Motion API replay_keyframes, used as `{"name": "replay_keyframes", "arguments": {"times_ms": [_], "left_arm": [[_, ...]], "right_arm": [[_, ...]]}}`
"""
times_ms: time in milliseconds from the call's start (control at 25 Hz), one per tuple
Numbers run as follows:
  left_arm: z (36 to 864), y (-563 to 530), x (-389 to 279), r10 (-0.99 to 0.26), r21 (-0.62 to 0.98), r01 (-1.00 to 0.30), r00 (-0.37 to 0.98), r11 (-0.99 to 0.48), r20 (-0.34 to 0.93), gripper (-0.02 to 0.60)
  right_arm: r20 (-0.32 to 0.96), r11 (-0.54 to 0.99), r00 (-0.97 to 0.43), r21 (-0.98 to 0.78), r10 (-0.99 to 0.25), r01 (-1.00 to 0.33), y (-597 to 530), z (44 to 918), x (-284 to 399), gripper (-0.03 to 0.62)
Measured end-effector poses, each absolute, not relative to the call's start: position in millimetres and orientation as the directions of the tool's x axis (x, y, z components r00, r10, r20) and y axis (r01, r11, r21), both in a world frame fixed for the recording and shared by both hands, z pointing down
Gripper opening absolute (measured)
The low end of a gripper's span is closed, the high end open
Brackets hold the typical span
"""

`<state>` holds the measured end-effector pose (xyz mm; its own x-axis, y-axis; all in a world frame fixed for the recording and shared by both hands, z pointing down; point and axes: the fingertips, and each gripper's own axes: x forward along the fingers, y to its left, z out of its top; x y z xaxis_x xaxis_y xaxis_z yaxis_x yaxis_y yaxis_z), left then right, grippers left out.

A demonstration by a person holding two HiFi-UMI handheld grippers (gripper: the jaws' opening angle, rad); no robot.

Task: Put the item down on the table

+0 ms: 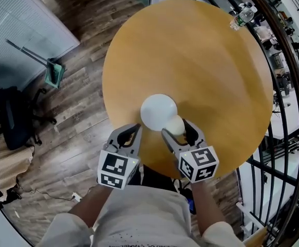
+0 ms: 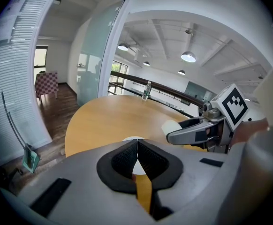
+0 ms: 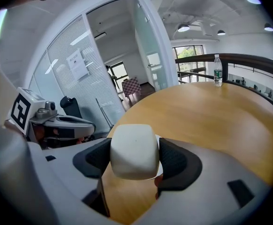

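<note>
A cream, rounded block (image 1: 175, 125) (image 3: 133, 150) is clamped between the pads of my right gripper (image 1: 178, 128) (image 3: 133, 159), which is shut on it. It sits at the near right rim of a white plate (image 1: 157, 110) on the round wooden table (image 1: 190, 50). Whether the block touches the plate or the table cannot be told. My left gripper (image 1: 130, 133) (image 2: 137, 146) is just left of the plate, near the table's front edge, its pads pressed together on nothing. The left gripper view also shows the block (image 2: 172, 125) in the right gripper (image 2: 188, 129).
A clear water bottle (image 1: 242, 17) (image 3: 216, 70) stands at the table's far right edge. A black railing (image 1: 288, 86) curves round the right side. A dustpan (image 1: 53, 72) and an office chair (image 1: 11, 120) are on the wooden floor to the left.
</note>
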<state>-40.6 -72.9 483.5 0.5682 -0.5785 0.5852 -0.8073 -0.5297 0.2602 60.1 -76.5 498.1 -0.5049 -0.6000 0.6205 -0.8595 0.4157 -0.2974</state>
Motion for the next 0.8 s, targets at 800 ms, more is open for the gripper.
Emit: {"name": "replay_keyframes", "arguments": {"times_ms": [800], "left_arm": [[511.7, -83.5, -42.8, -0.528, 0.267, -0.790, 0.579, -0.552, 0.621, 0.023]], "right_arm": [[0.687, 0.420, -0.460, -0.241, -0.563, -0.875, -103.6, 555.2, 50.5, 0.317]]}}
